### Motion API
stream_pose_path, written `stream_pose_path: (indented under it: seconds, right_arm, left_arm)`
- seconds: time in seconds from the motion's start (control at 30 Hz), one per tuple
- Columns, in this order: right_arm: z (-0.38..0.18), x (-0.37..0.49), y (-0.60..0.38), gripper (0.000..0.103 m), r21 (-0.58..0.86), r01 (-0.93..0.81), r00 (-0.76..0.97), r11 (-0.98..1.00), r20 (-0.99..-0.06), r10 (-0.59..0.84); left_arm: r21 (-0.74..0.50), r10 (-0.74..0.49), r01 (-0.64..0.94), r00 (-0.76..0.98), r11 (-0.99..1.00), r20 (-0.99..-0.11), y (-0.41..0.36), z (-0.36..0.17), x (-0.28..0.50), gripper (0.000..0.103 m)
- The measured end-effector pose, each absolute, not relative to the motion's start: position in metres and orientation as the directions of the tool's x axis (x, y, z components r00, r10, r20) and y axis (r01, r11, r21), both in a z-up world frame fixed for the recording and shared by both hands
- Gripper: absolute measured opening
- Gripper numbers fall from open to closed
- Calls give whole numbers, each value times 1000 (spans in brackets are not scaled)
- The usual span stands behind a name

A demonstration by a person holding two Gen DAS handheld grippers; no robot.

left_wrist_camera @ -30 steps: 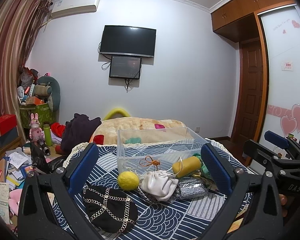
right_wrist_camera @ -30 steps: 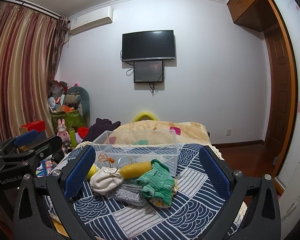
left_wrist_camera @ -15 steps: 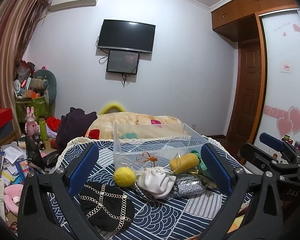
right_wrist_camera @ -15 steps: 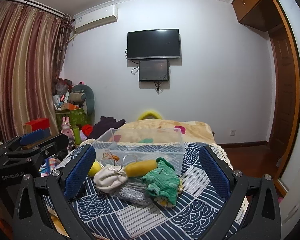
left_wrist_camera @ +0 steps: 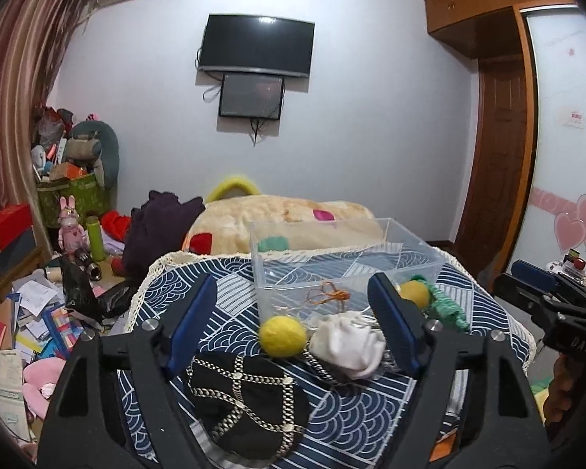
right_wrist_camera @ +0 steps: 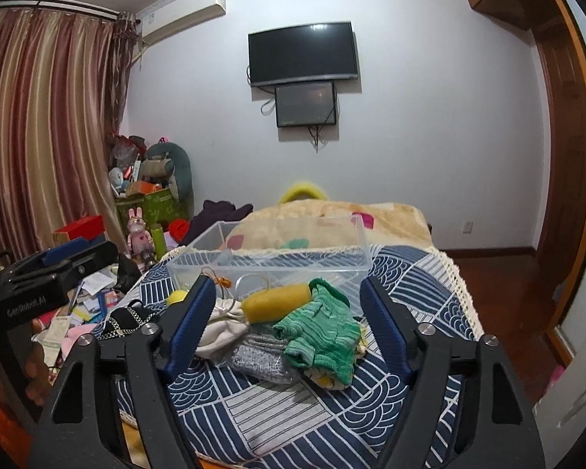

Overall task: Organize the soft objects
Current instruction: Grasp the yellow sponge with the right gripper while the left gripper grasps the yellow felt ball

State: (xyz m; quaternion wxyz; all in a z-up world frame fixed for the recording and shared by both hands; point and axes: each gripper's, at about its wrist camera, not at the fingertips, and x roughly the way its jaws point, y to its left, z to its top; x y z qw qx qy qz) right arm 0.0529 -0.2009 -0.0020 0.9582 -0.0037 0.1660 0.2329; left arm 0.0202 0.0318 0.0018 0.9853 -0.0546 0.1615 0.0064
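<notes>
- Bedroom setting: pale wall with a dark television [left_wrist_camera: 257,45] and a smaller screen [left_wrist_camera: 251,95] mounted below it; striped curtain [right_wrist_camera: 47,133] on the left side; wooden door [left_wrist_camera: 500,156] on the right.
- Tabletop [right_wrist_camera: 332,402]: covered by a navy-and-white wave-patterned cloth with a cream lace edge; a bed with a beige blanket [left_wrist_camera: 277,219] lies behind it.
- Clear plastic bin [left_wrist_camera: 347,262]: stands at the far part of the tabletop, open-topped, nothing soft visible inside.
- Soft objects, clustered just in front of the bin:
  - yellow felt ball [left_wrist_camera: 283,336]
  - white drawstring pouch [left_wrist_camera: 349,342], touching the ball's right side
  - yellow roll [right_wrist_camera: 279,302], lying across the pouch and the grey piece
  - green knitted garment [right_wrist_camera: 320,332], draped over the right of the pile
  - grey glittery pouch [right_wrist_camera: 259,359], under the green knit
  - black pouch with chain trim [left_wrist_camera: 246,402], apart from the pile, nearest the left gripper
- Left gripper [left_wrist_camera: 293,328]: fingers closing, pads touching nothing; in its own view the ball and white pouch sit framed between them, farther out on the cloth, with the black pouch low between the finger bases.
- Right gripper [right_wrist_camera: 289,326]: fingers closing, pads pressing nothing; the roll, green knit and grey pouch lie framed between them, ahead on the cloth.
- Floor at left: scattered papers, boxes and toys.
</notes>
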Motion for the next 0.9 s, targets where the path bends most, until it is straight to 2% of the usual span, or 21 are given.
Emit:
stream_pose_path:
  seconds: [0.4, 0.9]
  right_arm:
    - [-12, 97, -179, 51, 82, -478, 776, 874, -426, 464]
    - [-47, 126, -159, 50, 69, -503, 699, 861, -554, 453]
  left_arm:
    - [-189, -93, 3, 879, 982, -468, 39, -31, 77, 65]
    - [-254, -147, -5, 803, 967, -577, 43, -79, 108, 62]
